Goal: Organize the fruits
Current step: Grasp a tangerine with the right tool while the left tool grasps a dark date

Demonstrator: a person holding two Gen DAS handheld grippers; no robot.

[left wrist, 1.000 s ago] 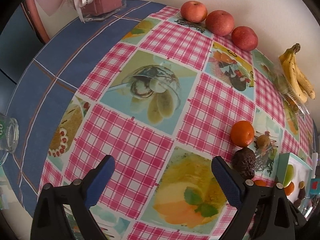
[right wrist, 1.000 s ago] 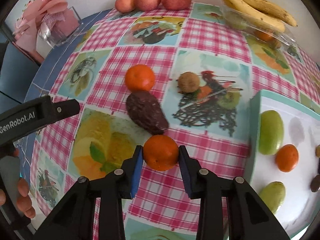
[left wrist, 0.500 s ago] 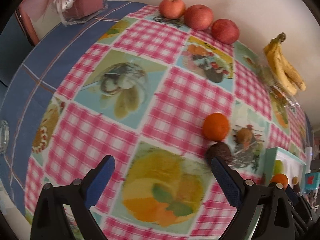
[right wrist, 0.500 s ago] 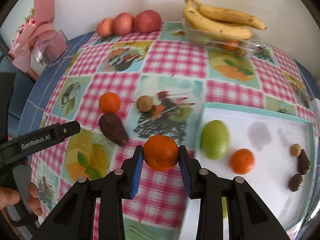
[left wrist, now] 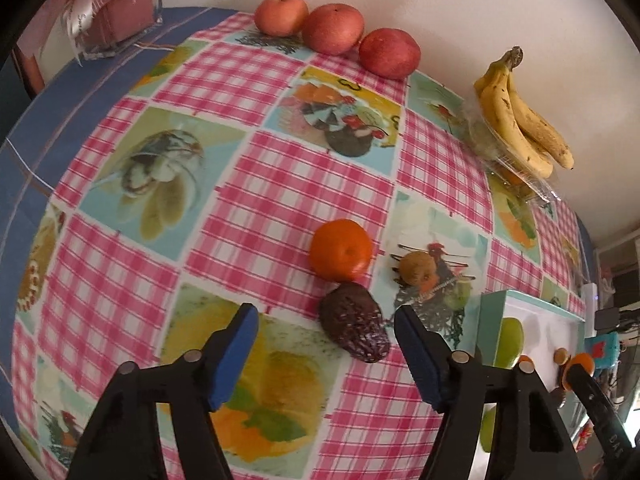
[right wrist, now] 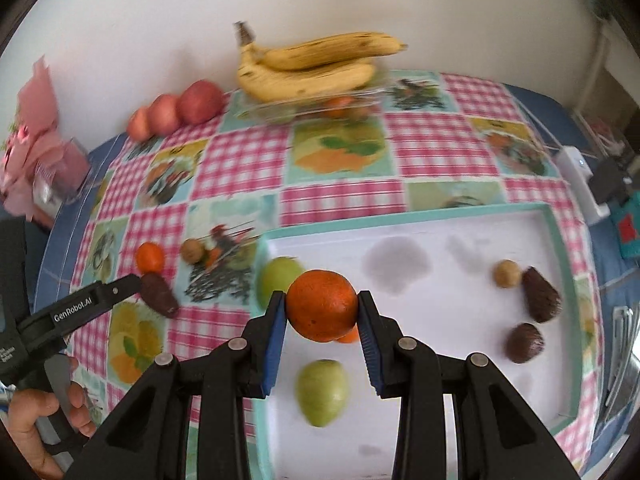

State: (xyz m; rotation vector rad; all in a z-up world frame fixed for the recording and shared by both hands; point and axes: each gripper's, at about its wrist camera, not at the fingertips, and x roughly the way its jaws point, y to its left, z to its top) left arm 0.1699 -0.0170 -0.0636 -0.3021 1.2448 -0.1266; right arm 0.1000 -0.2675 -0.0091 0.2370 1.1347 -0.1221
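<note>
The round orange mandarin [right wrist: 322, 306] is up in the air, pinched square across its middle between the blue pads of the right gripper [right wrist: 322, 312], and it hangs over the near-left part of the white tray with the teal rim [right wrist: 560, 240]. Jaws closed only as far as the fruit's width, both pads touching peel, no sign of crushing. To finish this well, I'd say bring it down low before letting go, aiming for bare white floor beside the second small orange mandarin [right wrist: 349, 337] peeking out just beneath it, so like sits with like and nothing rolls into the two green oval fruits [right wrist: 322, 392]. Ease the jaws apart gently; a round fruit dropped from height will wander. Farther right on the tray sit two dark brown wrinkled fruits [right wrist: 540, 294] and a small tan round one [right wrist: 506, 274]. Over to the left gripper [left wrist: 326, 354]: jaws spread wide, holding nothing, touching nothing, hovering above the pink checked tablecloth [left wrist: 256, 216] with a dark brown wrinkled fruit [left wrist: 354, 328] lying between its fingertips' line of sight, a round orange mandarin [left wrist: 341, 250] touching that fruit's far end, and a small brown kiwi-like fruit [left wrist: 416, 268] close by. Against the wall, red apples [left wrist: 332, 28] and yellow bananas [left wrist: 520, 116] wait.
</note>
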